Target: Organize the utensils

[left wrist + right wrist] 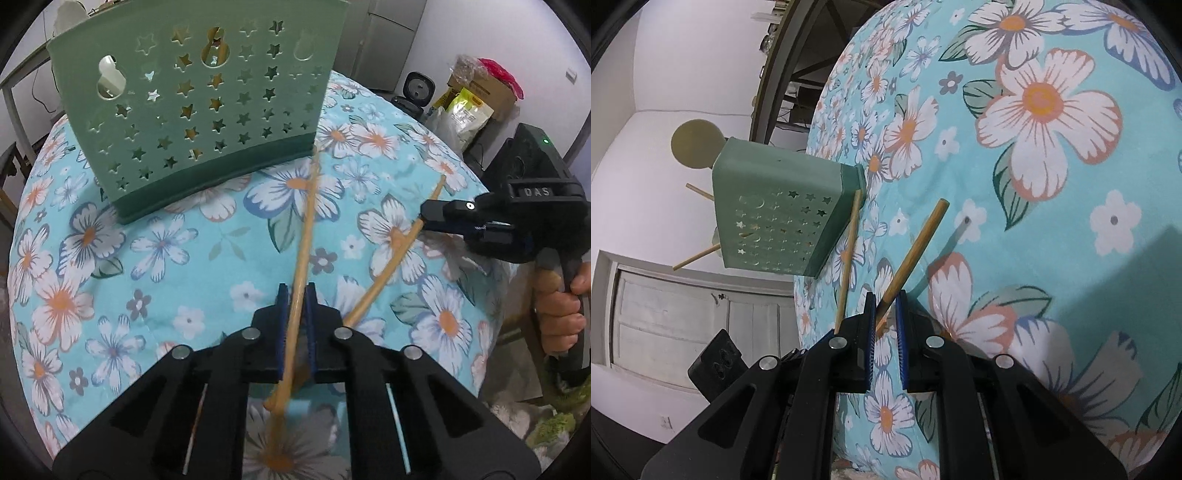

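- holder (pixel 199 110), green with star cut-outs, stands ahead and left of our left jaws on the floral tablecloth (pixel 155 258); wooden handles show through its holes.
- left gripper (pixel 295 299): we have its blue pads pinched on a wooden chopstick (pixel 306 229), which runs forward from between the jaws until its far tip reaches the holder's dark base corner.
- second chopstick (pixel 391 258) slants away to the right of those jaws, over the cloth.
- right gripper (pixel 430 216) meets that stick near its far end; in its own view the jaws (pixel 885 314) are clamped on the stick's end (pixel 916 251), the rest pointing ahead.
- in that same view the holder (pixel 775 221) sits ahead and left of the right jaws, the first chopstick (pixel 849 258) between them.
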